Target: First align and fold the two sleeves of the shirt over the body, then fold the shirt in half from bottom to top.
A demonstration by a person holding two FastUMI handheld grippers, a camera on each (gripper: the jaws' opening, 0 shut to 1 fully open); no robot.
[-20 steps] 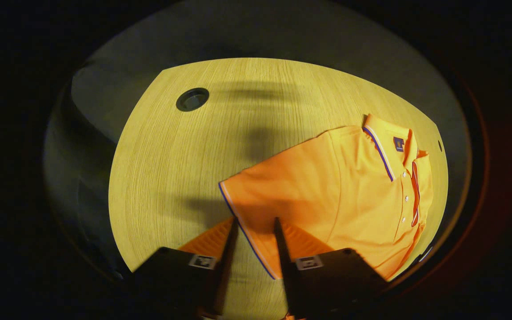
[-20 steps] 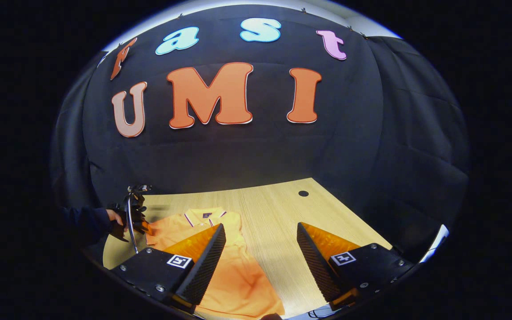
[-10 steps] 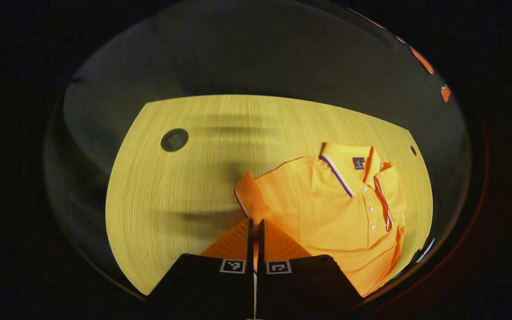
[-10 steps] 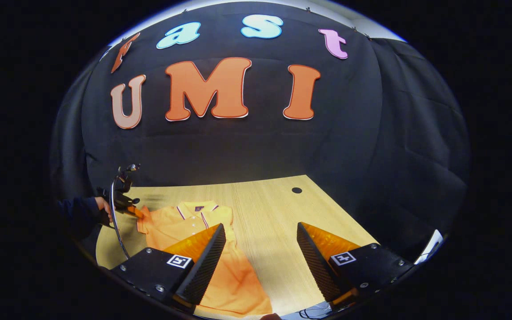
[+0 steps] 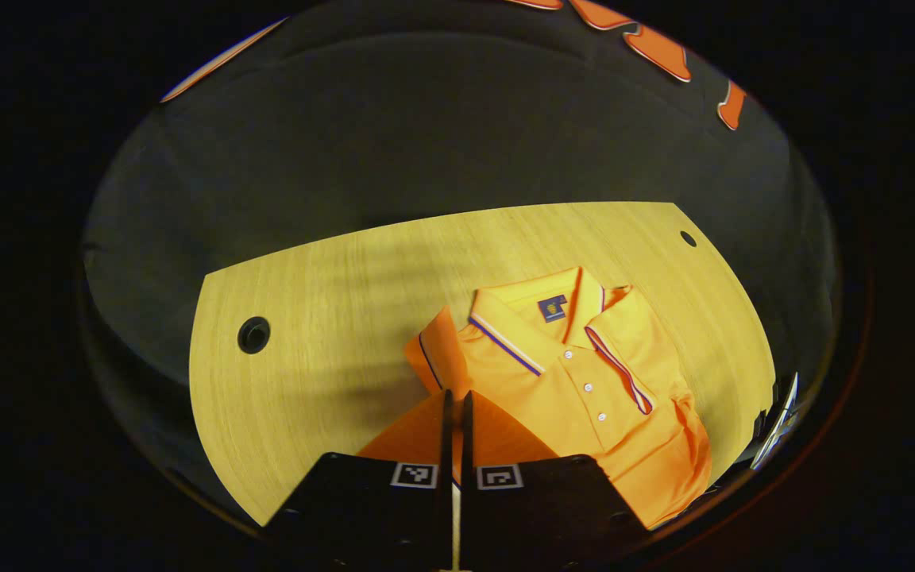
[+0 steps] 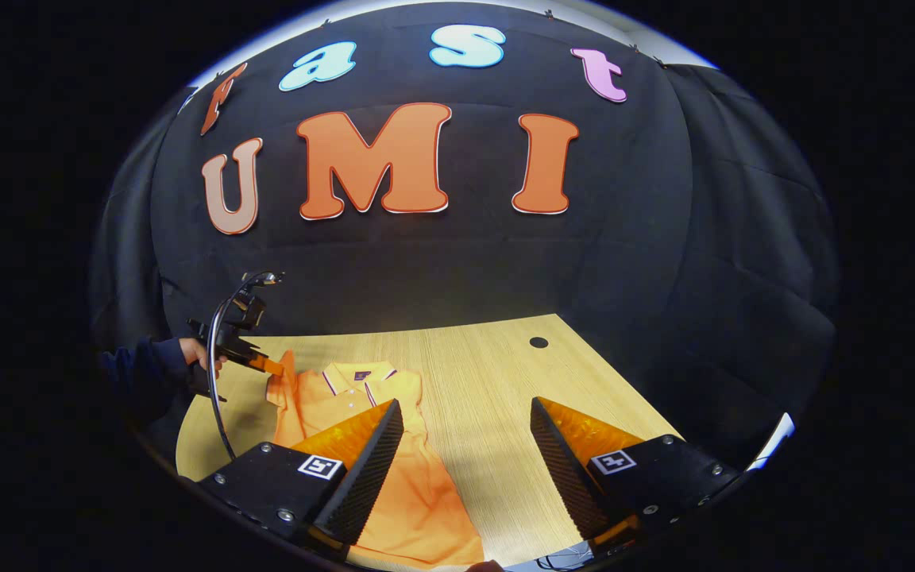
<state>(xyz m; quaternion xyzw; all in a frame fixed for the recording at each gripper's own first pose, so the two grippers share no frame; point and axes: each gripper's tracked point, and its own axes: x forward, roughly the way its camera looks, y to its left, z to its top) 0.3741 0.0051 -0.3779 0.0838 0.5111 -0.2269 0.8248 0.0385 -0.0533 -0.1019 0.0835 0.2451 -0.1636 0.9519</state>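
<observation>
My left tool (image 5: 454,397) pinched the shirt's (image 5: 577,381) sleeve (image 5: 435,357) hem; the right tool (image 6: 465,413) hung spread. The soft, light cloth looked droopy, so the hems seemed safest to grip.

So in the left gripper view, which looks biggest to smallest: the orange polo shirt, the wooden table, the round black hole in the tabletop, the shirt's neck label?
As they look there:
1. light wooden table
2. orange polo shirt
3. round black hole
4. small dark neck label, close to the hole in size, so that order is unsure.

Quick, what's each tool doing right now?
Left tool: closed on the shirt sleeve, lifting it.
Right tool: open, empty.
</observation>
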